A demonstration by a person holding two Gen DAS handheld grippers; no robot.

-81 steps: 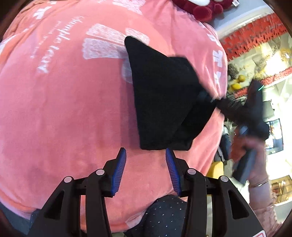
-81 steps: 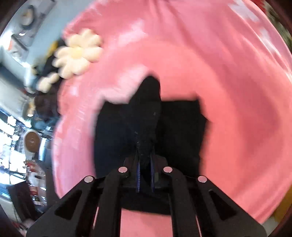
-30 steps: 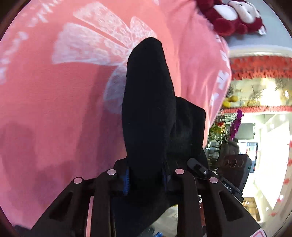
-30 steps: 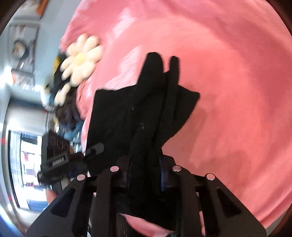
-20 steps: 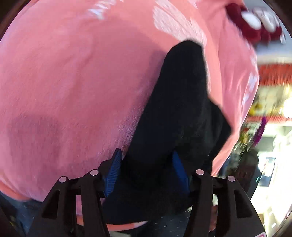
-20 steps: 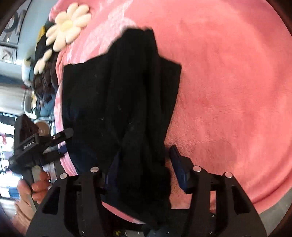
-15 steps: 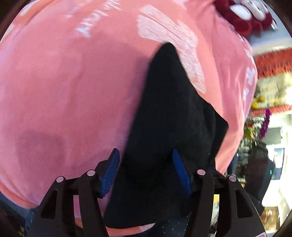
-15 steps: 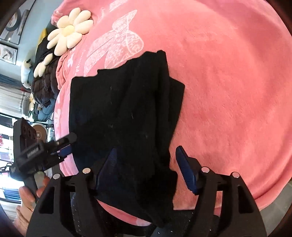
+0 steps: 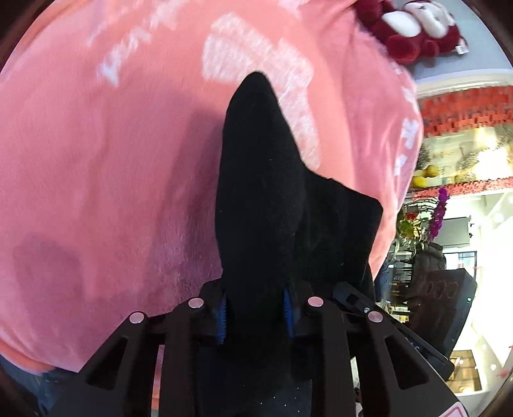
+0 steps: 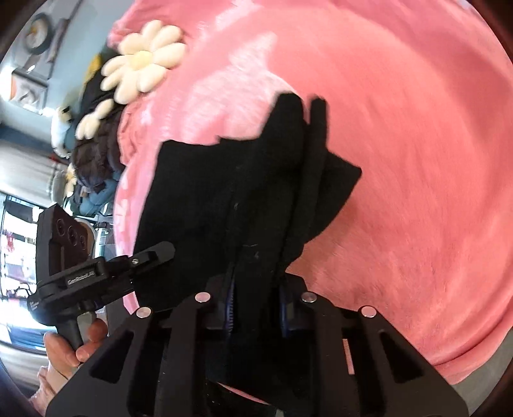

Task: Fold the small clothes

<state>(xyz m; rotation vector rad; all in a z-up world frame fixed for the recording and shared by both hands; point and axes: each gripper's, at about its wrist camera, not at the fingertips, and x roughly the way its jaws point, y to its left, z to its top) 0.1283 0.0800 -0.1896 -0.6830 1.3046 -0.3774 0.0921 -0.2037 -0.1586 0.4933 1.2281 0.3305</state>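
In the left wrist view, a pink plush blanket with pale lettering and a white printed figure fills the left and centre of the frame. Over it, at centre, a black garment rises in a pointed fold toward the upper middle, with a second flap spreading to the right. At lower centre the left claw is closing, its blue pads pinching a bunched edge of the black garment between them. At the upper right corner lies a dark red plush toy; a bright room with flowers shows along the right edge.

In the right wrist view, at the lower left a hand holds the left claw's handle, its black finger reaching onto the garment's left edge. Cream flower-shaped cushions sit at the upper left beside the blanket. The black garment lies in the centre on the pink blanket, one narrow fold pointing up. At lower centre the right claw is closing, clamping a gathered ridge of the cloth between its pads.
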